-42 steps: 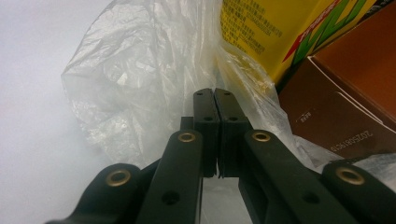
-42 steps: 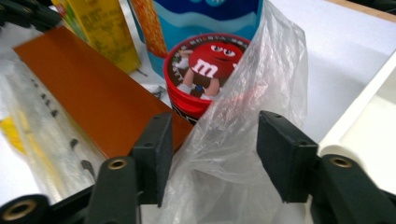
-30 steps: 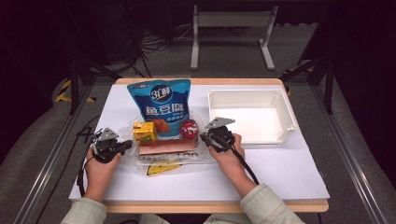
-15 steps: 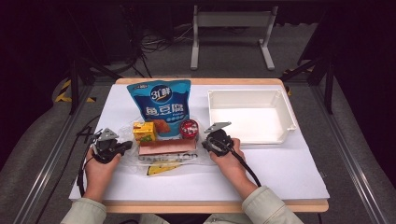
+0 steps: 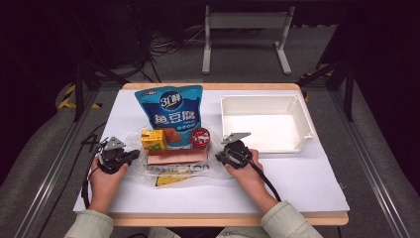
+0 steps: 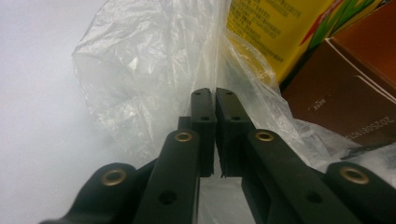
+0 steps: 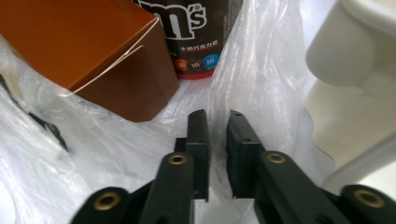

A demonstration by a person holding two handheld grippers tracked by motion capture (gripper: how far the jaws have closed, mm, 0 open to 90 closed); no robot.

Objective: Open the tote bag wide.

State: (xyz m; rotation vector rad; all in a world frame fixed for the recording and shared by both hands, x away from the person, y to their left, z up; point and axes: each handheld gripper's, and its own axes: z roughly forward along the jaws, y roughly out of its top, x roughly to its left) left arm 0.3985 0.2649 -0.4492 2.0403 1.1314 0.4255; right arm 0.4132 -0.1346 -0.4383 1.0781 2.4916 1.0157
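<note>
On the white table cover (image 5: pixel 307 183) we see a clear plastic bag (image 5: pixel 178 171) lying flat at the near middle, with goods standing and lying on or in it; from the high view we cannot tell which of them are inside the film. A tall blue snack pouch (image 5: pixel 172 111) stands at the back. Just in front of it sit a small yellow carton (image 5: pixel 153 139) on the left and a red-lidded candy tub (image 5: pixel 200 137) on the right, and a flat brown box (image 5: pixel 178 156) lies in front of those two. To the right, apart from the bag, rests an empty white tray (image 5: pixel 303 131).

We hold the left gripper (image 5: pixel 130 157) at the bag's left edge. Along its jaws, the two black pads stand almost together, only a thin slit between them, and a ridge of the plastic film (image 6: pixel 154 79) runs up from that slit, so we take it as pinched there. The yellow carton (image 6: pixel 280 32) and the brown box (image 6: pixel 345 93) lie just beyond, to the right of the jaws.

We hold the right gripper (image 5: pixel 221 156) at the bag's right edge, near the tray's front left corner. Its jaws stand a little apart, with a narrow gap, and a fold of the film (image 7: pixel 261 70) rises out of that gap; we cannot tell whether the pads press it. Beyond them stand the brown box (image 7: pixel 84 51) and the candy tub (image 7: pixel 198 42), with the tray's rounded corner (image 7: pixel 350 56) at the right.
</note>
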